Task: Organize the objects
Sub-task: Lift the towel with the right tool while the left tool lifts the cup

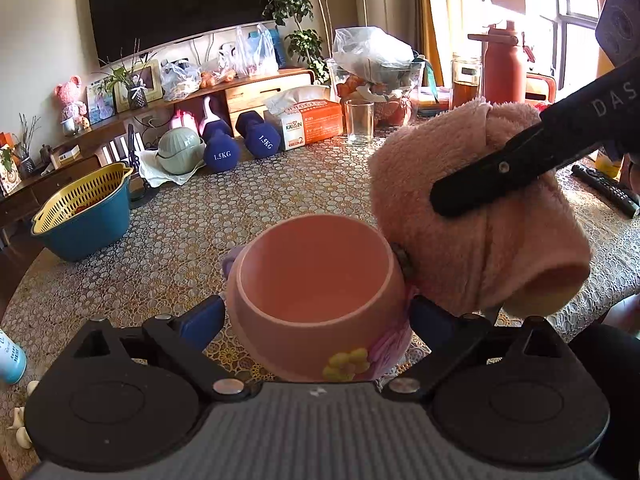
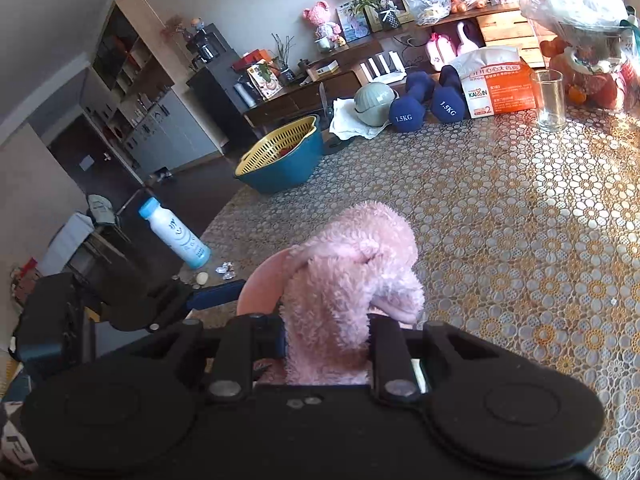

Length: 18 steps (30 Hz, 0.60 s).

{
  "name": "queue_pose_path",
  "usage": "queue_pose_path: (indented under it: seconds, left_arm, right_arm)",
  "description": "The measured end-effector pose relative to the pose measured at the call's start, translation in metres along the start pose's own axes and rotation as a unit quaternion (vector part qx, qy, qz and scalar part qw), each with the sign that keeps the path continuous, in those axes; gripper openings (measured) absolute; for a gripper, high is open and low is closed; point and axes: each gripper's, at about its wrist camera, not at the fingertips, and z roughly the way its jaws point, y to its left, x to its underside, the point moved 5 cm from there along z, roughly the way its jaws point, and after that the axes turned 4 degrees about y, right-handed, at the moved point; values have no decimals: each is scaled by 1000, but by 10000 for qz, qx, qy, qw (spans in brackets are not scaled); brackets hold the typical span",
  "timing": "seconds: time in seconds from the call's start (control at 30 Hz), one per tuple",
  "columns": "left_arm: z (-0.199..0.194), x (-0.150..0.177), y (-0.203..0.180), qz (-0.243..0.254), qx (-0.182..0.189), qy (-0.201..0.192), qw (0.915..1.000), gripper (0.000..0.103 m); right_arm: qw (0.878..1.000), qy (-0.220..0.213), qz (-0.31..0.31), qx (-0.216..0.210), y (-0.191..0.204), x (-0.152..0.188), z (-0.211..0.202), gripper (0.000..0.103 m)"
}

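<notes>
A pink bowl (image 1: 316, 304) with flower decorations is held between the blue pads of my left gripper (image 1: 318, 316), just above the lace tablecloth. My right gripper (image 2: 326, 340) is shut on a fluffy pink plush toy (image 2: 352, 280). In the left wrist view the plush toy (image 1: 480, 220) hangs at the bowl's right rim, touching it, with a black right finger (image 1: 500, 176) across it. In the right wrist view the bowl's rim (image 2: 260, 284) shows just behind the plush toy.
On the round table (image 2: 520, 220) stand a blue basin with a yellow colander (image 1: 84, 208), two blue dumbbells (image 1: 240, 144), a green lidded pot (image 1: 178, 150), a tissue box (image 1: 312, 120), a glass (image 1: 359, 122) and a white bottle (image 2: 174, 232). A remote (image 1: 608, 188) lies at right.
</notes>
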Motion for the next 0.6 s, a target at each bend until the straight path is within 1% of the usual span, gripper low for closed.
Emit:
queue_pose_path:
  seconds: [0.03, 0.07, 0.1, 0.13, 0.27, 0.3, 0.37, 0.47, 0.53, 0.6]
  left_arm:
    - [-1, 0, 1, -6, 14, -11, 10000, 100]
    - [-2, -1, 1, -20, 27, -20, 10000, 100]
    - [-2, -1, 2, -31, 22, -26, 10000, 100]
    - [-2, -2, 2, -46, 3, -24, 10000, 100]
    - [-1, -3, 3, -122, 17, -6, 9999, 100]
    - [0, -3, 3, -136, 19, -3, 9999, 100]
    - [0, -3, 3, -164, 28, 8, 9999, 100]
    - [0, -3, 3, -170, 37, 20, 9998, 100]
    - [0, -3, 3, -155, 36, 17, 9999, 100]
    - [0, -3, 4, -167, 55, 21, 9998, 100]
  right_arm:
    - [9999, -41, -59, 92, -3, -2, -4, 22]
    - [9994, -115, -132, 314, -6, -5, -8, 22]
    - [9977, -193, -197, 622, -9, -10, -9, 22]
    - [9960, -247, -246, 822, -13, -15, -8, 22]
    - [9912, -290, -322, 1252, -26, -31, 12, 22]
    - [9909, -270, -323, 1276, -28, -33, 19, 22]
    - [9921, -256, -293, 1194, -29, -36, 31, 22]
    - [9961, -104, -194, 857, -26, -33, 45, 22]
    - [9980, 2, -176, 599, -23, -28, 48, 22]
    - [9988, 119, -161, 438, -23, -22, 47, 22]
